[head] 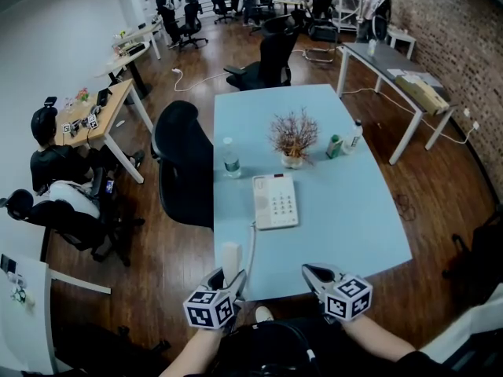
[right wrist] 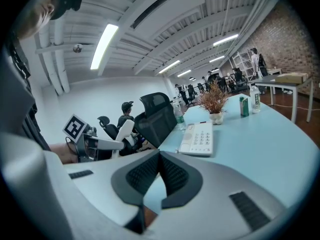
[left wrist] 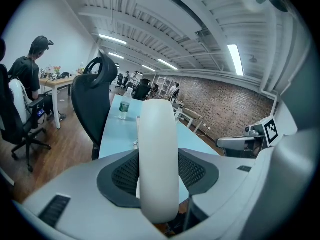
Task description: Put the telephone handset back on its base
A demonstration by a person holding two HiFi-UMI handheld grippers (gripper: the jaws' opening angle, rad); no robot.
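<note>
The handset [left wrist: 158, 159] is off its base [head: 275, 201]. It stands upright in the left gripper [head: 225, 280], whose jaws are pinched on its sides, at the near edge of the tabletop [head: 346, 210] and well short of the base. The right gripper [head: 314, 273] hangs beside it with its jaws pressed together at the tips and nothing between them.

What could go wrong, as I judge it:
- The handset is upright, while the cradle (the bare left strip of the base, beside the keypad) needs it lying flat and lengthwise. If it is set down only half turned, it would sit askew or rock off.
- The cord [head: 251, 246] runs from the base's near end back towards the handset. It could bunch under the handset as the gap closes, or drag on the tabletop's edge.
- The base looks light and nothing holds it. A push from the handset or a tug on the cord could slide it, and the empty right gripper could steady it.
- The bottle [head: 230, 158] stands just beyond the base on its left, so an overshoot could tip it.

Count: one handset, one base, one cord, two grippers. One clear bottle, one potted dry plant [head: 293, 137], one green carton [head: 335, 146] and one small white bottle [head: 355, 136] beside it.
</note>
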